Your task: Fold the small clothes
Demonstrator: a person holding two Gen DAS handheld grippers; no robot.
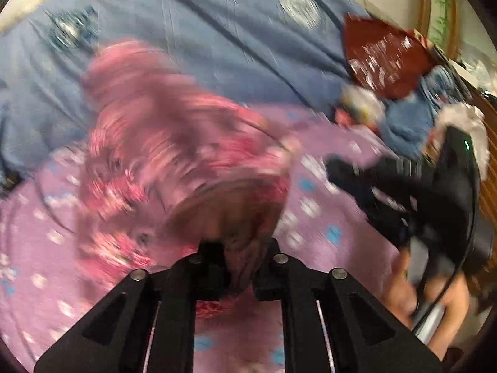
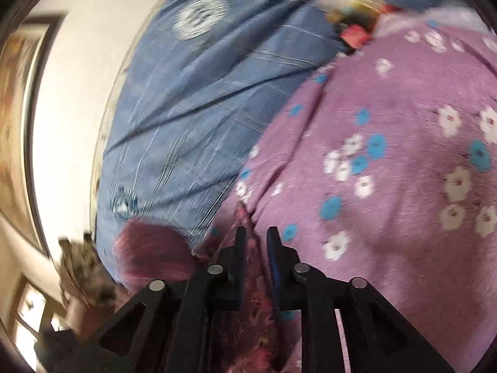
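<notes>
A small pink patterned garment hangs blurred above the purple flowered sheet. My left gripper is shut on one edge of the garment, with cloth bunched between its fingers. My right gripper shows at the right in the left wrist view. In the right wrist view my right gripper is shut on another part of the pink garment, which runs down between the fingers. A bulge of the garment hangs to the left. Both views are blurred by motion.
A blue bedcover lies beyond the purple sheet. A dark red packet, blue cloth and small clutter lie at the far right of the bed. A white wall and a wooden frame stand beside the bed.
</notes>
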